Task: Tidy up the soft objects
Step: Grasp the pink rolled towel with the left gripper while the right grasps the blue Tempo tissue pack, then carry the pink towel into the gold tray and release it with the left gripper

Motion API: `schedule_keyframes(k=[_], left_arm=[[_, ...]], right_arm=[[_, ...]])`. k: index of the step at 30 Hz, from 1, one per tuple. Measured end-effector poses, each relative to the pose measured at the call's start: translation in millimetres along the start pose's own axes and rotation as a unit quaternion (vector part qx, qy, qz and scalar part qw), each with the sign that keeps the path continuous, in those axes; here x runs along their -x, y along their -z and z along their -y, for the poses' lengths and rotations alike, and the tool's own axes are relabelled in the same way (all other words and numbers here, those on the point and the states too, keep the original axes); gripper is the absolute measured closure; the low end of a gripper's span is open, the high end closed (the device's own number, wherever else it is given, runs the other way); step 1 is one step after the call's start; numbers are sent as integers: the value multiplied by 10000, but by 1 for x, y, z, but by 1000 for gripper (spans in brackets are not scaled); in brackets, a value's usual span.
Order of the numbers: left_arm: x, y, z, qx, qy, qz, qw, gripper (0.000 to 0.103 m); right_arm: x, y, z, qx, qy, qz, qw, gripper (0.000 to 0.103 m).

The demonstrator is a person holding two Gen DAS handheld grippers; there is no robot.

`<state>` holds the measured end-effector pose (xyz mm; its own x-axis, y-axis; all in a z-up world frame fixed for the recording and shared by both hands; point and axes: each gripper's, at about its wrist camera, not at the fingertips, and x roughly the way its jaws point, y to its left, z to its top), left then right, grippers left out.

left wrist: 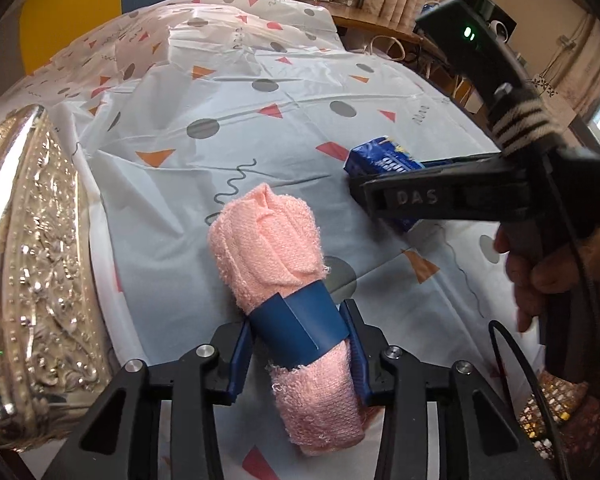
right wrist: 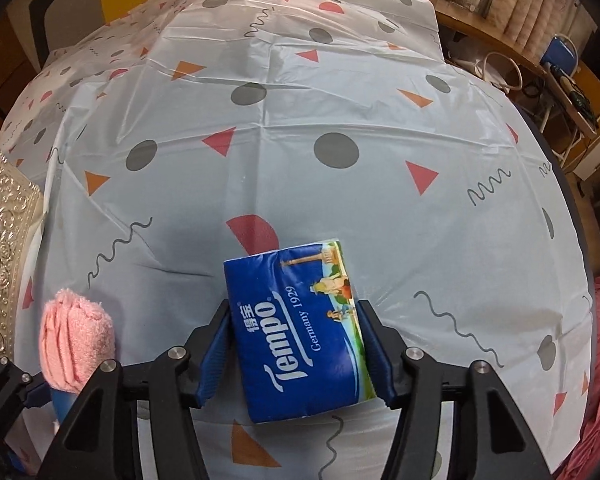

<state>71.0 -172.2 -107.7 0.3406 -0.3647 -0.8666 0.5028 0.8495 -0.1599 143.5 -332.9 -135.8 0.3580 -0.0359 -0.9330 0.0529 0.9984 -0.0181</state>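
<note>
Only the left wrist view shows the blue band (left wrist: 300, 326) around the rolled pink towel (left wrist: 276, 264); only the right wrist view shows the printed face of the blue tissue pack (right wrist: 296, 332). Both lie on the patterned tablecloth (right wrist: 340, 100), near a silver embossed box (left wrist: 32, 264). The left gripper (left wrist: 298, 354) grips the towel at the band. The right gripper (right wrist: 296, 354) is closed on the tissue pack's sides.

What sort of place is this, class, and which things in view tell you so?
Probably a lived-in room at home, set up for recording. A table under a patterned plastic tablecloth, a cluttered wooden shelf with boxes and cables along the wall, and an ornate silver box suggest it.
</note>
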Motion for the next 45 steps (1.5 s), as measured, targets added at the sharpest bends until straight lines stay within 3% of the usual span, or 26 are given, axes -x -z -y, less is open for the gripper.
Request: schedule_keyframes(k=[6, 12, 19, 24, 30, 34, 38, 41, 45], left_arm=[[43, -5, 7, -211, 108, 525, 9983, 61], [98, -15, -10, -38, 162, 1191, 9927, 61], [164, -12, -73, 594, -70, 1842, 9811, 61], [202, 18, -138, 1212, -475, 2091, 9692, 61], [226, 85, -218, 2020, -1144, 1947, 9530, 61], [243, 146, -271, 2747, -1552, 1731, 9330, 61], [246, 195, -302, 3153, -1898, 1478, 9180, 61], [236, 216, -318, 3313, -2004, 1194, 9142, 60], [221, 224, -323, 3229, -2061, 901, 9193, 60]], right_arm=[[4, 8, -8, 167, 90, 229, 9996, 43], [6, 12, -14, 352, 201, 371, 9985, 44], [5, 9, -23, 534, 320, 471, 9969, 47], [7, 11, -26, 664, 397, 553, 9955, 48], [7, 11, -27, 709, 433, 582, 9948, 48], [7, 11, -27, 707, 422, 578, 9949, 48], [7, 11, -28, 727, 440, 588, 9947, 48], [7, 11, -28, 723, 437, 588, 9947, 48], [7, 11, -28, 710, 432, 591, 9948, 48]])
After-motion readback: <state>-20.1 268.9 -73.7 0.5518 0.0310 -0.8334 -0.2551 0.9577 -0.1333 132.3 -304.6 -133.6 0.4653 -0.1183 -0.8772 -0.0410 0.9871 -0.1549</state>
